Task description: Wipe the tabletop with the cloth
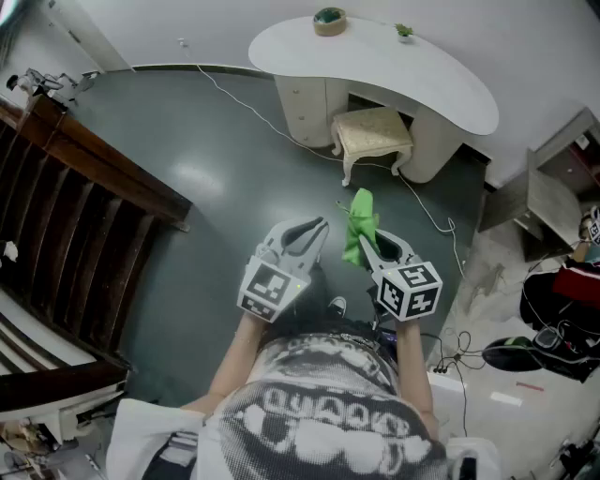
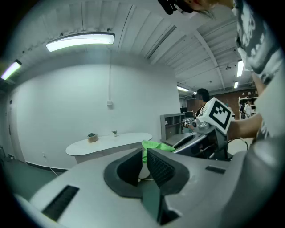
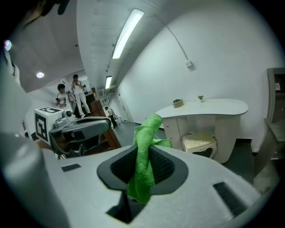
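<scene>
Green cloth (image 3: 143, 147) in right gripper (image 1: 366, 241), stool (image 1: 372, 134) under table (image 1: 394, 70)

Lower end of the green microfibre cloth (image 3: 147, 129) vanishes into the slot between the right gripper (image 3: 143, 153) fingers. In head view its bottom sits behind that gripper. In its own view the left gripper (image 2: 144, 153) blocks all but a sliver of it. Too small to identify: round item (image 1: 329, 19) on white curved surface (image 1: 441, 84), 12 o'clock. Cut by edge, 9 o'clock: dark wooden frame (image 1: 84, 216).
</scene>
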`<state>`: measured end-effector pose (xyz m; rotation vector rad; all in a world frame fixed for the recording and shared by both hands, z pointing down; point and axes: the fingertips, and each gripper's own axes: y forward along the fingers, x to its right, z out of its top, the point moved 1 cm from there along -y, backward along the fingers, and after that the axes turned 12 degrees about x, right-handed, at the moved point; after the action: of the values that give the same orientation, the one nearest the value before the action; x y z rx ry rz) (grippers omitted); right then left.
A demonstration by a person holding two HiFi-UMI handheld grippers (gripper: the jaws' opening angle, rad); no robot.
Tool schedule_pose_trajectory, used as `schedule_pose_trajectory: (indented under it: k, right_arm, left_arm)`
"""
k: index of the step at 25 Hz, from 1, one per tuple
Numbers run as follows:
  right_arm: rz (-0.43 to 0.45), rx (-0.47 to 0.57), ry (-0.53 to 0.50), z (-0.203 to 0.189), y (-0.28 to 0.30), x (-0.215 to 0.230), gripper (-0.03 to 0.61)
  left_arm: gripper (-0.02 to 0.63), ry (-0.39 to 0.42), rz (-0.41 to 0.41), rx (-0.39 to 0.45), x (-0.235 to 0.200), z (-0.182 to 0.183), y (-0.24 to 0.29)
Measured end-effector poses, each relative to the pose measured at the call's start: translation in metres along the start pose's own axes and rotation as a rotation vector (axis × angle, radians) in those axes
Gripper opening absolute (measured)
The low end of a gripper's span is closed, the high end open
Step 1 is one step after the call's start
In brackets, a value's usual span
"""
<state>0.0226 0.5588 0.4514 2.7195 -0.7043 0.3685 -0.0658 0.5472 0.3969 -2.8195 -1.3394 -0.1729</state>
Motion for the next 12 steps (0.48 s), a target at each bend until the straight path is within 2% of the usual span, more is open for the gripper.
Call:
schedule_pose_trajectory:
  k: [5, 12]
  right_arm:
    - [-0.002, -0.002, 0.02, -0.003, 0.002, 0.001, 0.074]
    - [-0.006, -0.013, 0.049, 0.001, 0.027, 0.009, 0.074]
  left_arm:
    - [0.032, -0.014, 0.0, -0.017, -0.001, -0.005, -0.003]
    - [0.032, -0.032, 0.008, -0.024, -0.026, -0.012, 0.006]
